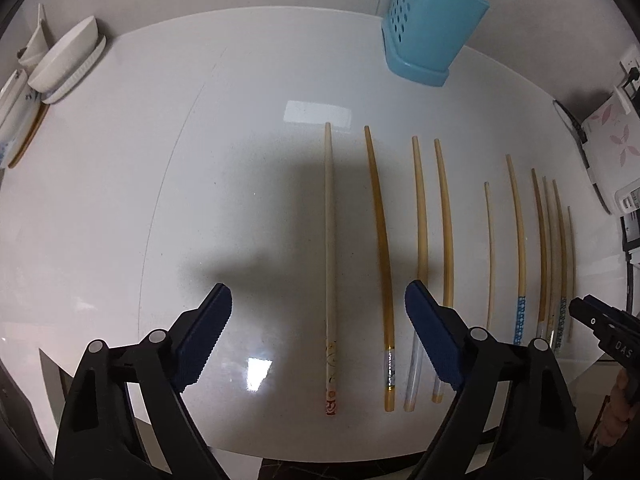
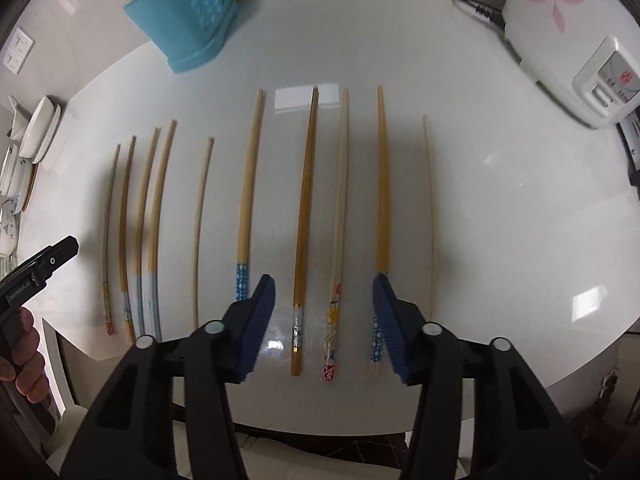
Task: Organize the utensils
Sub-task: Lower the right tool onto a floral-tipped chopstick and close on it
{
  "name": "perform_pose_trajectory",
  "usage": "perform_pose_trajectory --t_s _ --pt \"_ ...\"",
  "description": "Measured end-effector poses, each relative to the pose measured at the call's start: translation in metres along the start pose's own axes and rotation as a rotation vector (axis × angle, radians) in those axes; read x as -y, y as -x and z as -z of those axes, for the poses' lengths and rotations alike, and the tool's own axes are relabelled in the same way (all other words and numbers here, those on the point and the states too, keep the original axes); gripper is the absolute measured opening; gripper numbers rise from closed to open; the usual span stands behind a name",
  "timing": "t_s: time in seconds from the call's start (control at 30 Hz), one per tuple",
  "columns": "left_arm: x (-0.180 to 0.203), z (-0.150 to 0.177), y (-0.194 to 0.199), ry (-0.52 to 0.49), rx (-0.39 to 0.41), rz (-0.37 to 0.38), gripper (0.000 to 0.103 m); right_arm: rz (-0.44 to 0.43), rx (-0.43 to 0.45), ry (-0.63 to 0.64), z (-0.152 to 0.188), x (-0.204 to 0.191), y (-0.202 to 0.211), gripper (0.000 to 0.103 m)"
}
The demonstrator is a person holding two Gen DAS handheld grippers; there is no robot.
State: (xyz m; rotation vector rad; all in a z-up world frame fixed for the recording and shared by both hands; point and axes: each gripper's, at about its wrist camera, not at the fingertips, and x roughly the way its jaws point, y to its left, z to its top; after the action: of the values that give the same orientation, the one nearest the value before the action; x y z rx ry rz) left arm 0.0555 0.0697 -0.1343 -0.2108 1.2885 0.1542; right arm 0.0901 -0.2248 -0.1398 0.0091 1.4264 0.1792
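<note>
From your left wrist camera, your left claw (image 1: 318, 336) hangs wide open above the white surface (image 1: 120, 200), holding nothing. Between its blue pads (image 1: 206, 336) you see a pale chopstick (image 1: 329, 260) with a red end and, just right of it, an amber chopstick (image 1: 380, 260). More chopsticks lie side by side to the right, all pointing away from you (two close pairs, then thinner ones near the edge). A blue holder (image 1: 430, 28) stands at the far side of the surface, well apart from the row. Stacked white dishes (image 1: 64, 64) sit at the far left. A white appliance with pink flowers (image 1: 608, 136) sits at the far right. Your right claw's black body (image 1: 600, 324) pokes in at the lower right.

From your right wrist camera, your right claw (image 2: 324, 328) is also open and empty. Between its pads (image 2: 256, 328) lie an amber chopstick (image 2: 304, 208) and a pale chopstick with a flowered end (image 2: 340, 208). A chopstick with a blue dotted end (image 2: 248, 200) lies just left, another with a blue dotted end (image 2: 382, 184) lies under the right pad. The blue holder (image 2: 188, 20) stands at the far left of the surface (image 2: 500, 220). The appliance (image 2: 568, 40) is at the upper right. Your left hand (image 2: 24, 344) grips the other claw's handle at the left edge.
</note>
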Motion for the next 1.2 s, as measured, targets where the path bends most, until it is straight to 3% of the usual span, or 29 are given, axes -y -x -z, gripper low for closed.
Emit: perform_pose_trajectory --t_s 0.3,0.73,1.03,1.2 --pt "-0.004 0.000 -0.029 0.004 -0.083 0.011 0.069 0.028 -0.071 0.010 -0.008 -0.002 -0.023 0.021" --pt "-0.007 -0.014 -0.058 0.007 -0.129 -0.009 0.059 0.076 -0.123 0.015 -0.021 -0.003 -0.052 0.016" --pt "0.001 -0.015 -0.046 -0.024 -0.184 -0.046 0.044 0.104 -0.165 0.011 -0.038 0.002 -0.082 0.013" --pt "0.017 -0.021 -0.044 -0.049 -0.222 -0.072 0.043 0.128 -0.184 0.005 -0.043 -0.004 -0.090 0.012"
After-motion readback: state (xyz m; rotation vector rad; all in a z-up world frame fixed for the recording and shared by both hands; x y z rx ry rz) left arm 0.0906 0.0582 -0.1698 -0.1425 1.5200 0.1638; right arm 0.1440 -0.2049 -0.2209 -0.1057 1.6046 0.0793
